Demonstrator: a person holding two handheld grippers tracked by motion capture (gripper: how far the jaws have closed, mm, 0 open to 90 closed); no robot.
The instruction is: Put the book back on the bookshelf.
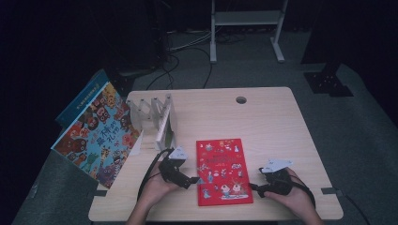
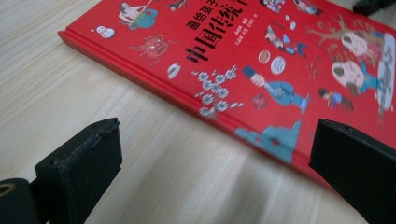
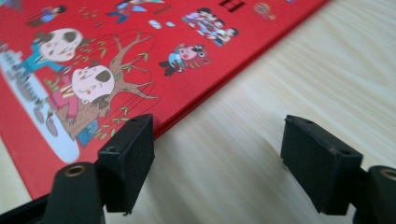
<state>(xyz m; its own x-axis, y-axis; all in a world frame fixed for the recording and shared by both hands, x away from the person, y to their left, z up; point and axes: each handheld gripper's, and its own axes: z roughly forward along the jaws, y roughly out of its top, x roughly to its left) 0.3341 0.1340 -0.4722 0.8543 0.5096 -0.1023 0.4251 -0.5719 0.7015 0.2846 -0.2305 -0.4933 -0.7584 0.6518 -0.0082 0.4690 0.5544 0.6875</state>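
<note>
A: Where is the red book (image 1: 223,171)?

B: It lies flat and closed on the table (image 1: 263,117), cover up, close to the near edge and a little right of its middle; the lower edge of the book runs almost along that near edge.

A: And the two grippers?

B: The left gripper (image 1: 196,180) sits at the book's left edge, near its lower left corner; the right gripper (image 1: 255,187) sits at the book's right edge, near the lower right corner; each is held in a hand coming in over the near edge.

A: How do the jaws stand?

B: In the left gripper view (image 2: 212,154) they stand wide apart, one over bare wood, the other in front of the red cover; nothing is pinched. In the right gripper view (image 3: 217,149) they are also apart, with bare wood in the gap and the book's edge just beside one jaw; no grip there either.

A: Anything else on the table?

B: A clear book rack (image 1: 157,117) stands near the far left corner; a large colourful picture book (image 1: 96,136) leans off the left edge, with a blue book (image 1: 80,101) behind it.
</note>
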